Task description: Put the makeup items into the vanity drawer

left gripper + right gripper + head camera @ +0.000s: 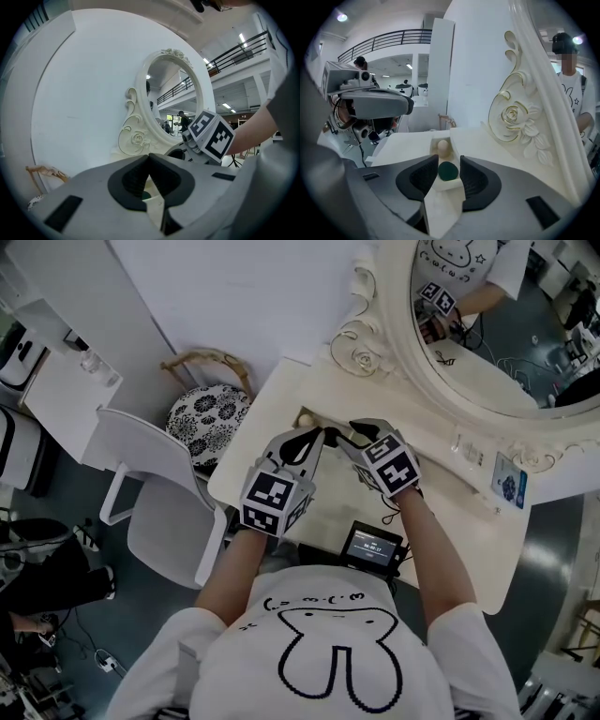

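Observation:
The head view shows both grippers side by side over the cream vanity top (441, 512), at a narrow open drawer (306, 417). In the right gripper view the drawer (449, 183) holds a beige sponge egg (443, 146) at its far end and a dark green sponge egg (448, 171) nearer. My right gripper (449, 161) stands open around the green egg, and its pads do not press on it. My left gripper (149, 157) has its fingertips together with nothing held, and a bit of green shows below them. From above, the left gripper (319, 435) is close beside the right gripper (349, 433).
An oval mirror (487, 324) in a carved cream frame (513, 117) stands at the back of the vanity. A small screen device (373, 545) sits at the front edge. A white chair (159, 493) and a patterned stool (206, 413) are to the left.

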The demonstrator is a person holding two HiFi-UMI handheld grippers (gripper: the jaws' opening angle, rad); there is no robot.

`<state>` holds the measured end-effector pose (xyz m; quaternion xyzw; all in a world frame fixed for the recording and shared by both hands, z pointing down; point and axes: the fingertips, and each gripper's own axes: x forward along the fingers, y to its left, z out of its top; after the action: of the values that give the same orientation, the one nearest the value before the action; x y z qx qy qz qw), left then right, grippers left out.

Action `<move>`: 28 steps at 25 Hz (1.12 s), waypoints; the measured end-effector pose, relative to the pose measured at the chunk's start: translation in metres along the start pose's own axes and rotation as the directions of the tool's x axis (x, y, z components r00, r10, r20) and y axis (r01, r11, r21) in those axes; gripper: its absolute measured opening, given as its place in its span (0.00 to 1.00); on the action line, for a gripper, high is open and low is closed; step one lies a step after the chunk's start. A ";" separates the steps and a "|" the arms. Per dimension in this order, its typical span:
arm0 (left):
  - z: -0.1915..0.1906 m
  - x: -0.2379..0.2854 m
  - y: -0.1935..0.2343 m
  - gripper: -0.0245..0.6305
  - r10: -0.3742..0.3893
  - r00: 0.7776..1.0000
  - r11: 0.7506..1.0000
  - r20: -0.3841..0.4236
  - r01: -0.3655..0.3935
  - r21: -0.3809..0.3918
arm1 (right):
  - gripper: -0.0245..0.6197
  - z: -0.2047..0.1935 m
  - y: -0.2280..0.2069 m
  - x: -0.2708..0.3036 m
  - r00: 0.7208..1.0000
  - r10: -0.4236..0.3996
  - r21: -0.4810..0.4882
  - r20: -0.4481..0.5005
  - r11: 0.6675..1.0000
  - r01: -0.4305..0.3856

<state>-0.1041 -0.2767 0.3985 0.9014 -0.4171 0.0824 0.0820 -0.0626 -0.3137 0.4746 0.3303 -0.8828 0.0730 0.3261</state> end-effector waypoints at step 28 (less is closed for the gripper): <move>-0.015 0.025 -0.156 0.04 -0.148 0.989 0.989 -0.016 0.149 0.025 | 0.03 -0.102 0.002 -0.139 0.998 -0.058 0.083 0.026 0.995 0.055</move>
<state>0.0300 -0.1929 0.4059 0.9304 -0.3470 0.0877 0.0790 0.0693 -0.2030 0.4670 0.3693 -0.8738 0.0954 0.3016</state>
